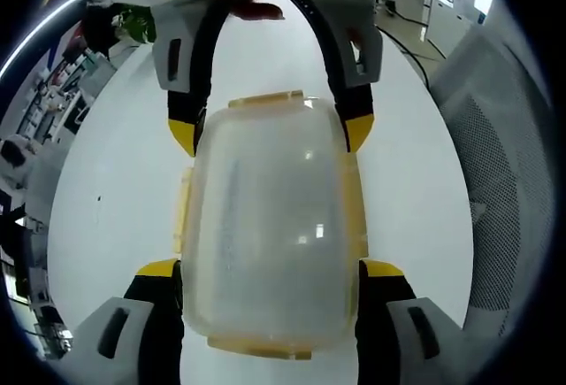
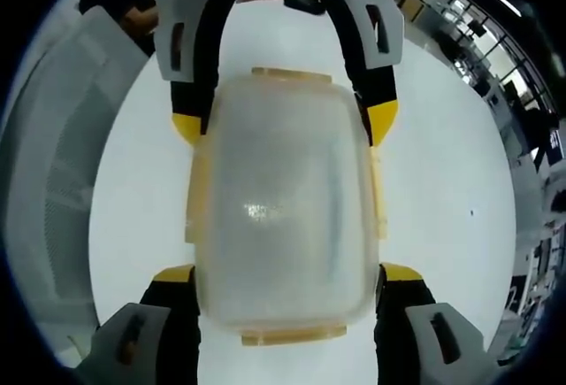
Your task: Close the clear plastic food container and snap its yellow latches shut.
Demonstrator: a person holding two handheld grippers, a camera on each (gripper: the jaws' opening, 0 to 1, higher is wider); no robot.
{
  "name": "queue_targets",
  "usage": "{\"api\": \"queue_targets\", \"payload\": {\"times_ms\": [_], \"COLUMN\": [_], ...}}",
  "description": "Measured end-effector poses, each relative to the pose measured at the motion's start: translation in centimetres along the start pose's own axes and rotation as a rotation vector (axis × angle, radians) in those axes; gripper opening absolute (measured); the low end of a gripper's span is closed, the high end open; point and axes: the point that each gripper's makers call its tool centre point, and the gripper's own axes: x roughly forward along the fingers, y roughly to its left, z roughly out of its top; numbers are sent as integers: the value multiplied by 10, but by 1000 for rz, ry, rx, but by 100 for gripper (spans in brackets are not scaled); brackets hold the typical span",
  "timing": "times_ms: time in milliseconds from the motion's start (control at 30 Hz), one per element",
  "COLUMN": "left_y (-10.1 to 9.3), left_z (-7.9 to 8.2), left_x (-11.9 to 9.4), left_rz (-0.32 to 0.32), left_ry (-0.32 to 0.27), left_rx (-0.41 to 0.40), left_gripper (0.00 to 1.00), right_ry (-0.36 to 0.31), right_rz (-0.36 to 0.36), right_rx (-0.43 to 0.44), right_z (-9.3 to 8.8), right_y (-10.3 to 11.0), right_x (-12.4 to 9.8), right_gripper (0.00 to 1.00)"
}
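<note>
Bright, even overhead light — glare spots on the container lid (image 1: 270, 226) — edges bend with fisheye distortion.

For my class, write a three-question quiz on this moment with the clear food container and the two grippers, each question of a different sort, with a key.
1. True or false: the lid rests on the clear container.
2. Multiple choice: the left gripper and right gripper stand at the container's A) same end, B) opposite ends, C) top.
3. Fill in: the latches are coloured ____.

Key: 1 true; 2 B; 3 yellow. Each gripper's jaws straddle one end of the container on the white table.
</note>
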Motion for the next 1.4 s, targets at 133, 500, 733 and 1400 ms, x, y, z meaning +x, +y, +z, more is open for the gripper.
{"api": "queue_targets", "payload": {"times_ms": [133, 500, 733, 1400], "left_y": [0, -5, -6, -18], "left_z": [0, 0, 3, 8], "left_x": [0, -3, -8, -36], "left_rz": [2, 17, 50, 151], "left_ry": [1, -13, -39, -166], "left_rx": [0, 1, 6, -116], "left_gripper": [80, 82, 90, 93], "right_ry": [2, -8, -55, -245], "right_rz": [-6, -51, -114, -268], "right_rx": [-3, -48, -12, 230], "right_z": [-1, -1, 4, 5], "right_y": [0, 2, -3, 10], "right_x": [1, 0, -8, -46], "right_gripper": [82, 83, 83, 83]}}
